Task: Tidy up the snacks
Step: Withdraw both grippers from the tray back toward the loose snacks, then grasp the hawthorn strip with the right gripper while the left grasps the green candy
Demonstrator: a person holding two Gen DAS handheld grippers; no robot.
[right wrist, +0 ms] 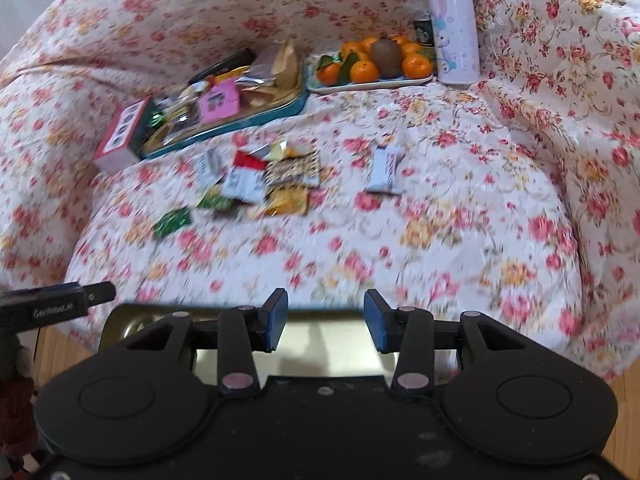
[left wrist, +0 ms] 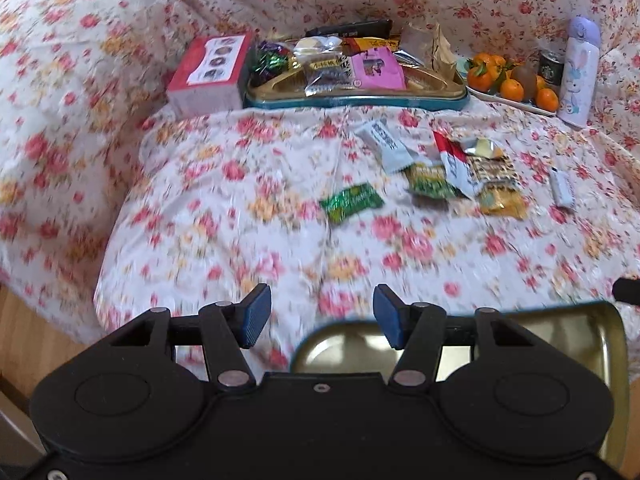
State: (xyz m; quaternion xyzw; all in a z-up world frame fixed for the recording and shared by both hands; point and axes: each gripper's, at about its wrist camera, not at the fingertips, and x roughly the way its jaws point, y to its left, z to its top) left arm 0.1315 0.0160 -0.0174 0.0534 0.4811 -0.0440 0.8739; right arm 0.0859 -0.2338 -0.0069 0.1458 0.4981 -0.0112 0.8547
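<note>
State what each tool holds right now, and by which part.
Nothing. The left tool and right tool both stand open above the floral cover, nothing between their pads.

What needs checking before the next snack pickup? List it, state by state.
1. Left gripper empty, jaws apart: ok.
2. Right gripper empty, jaws apart: ok.
3. Green packet lying alone, clear of the snack pile: ok.
4. Teal tray has free room: not ok, heaped.
5. Empty gold tin beneath the grippers, open: ok.
6. White packet apart from the rest: ok.
</note>
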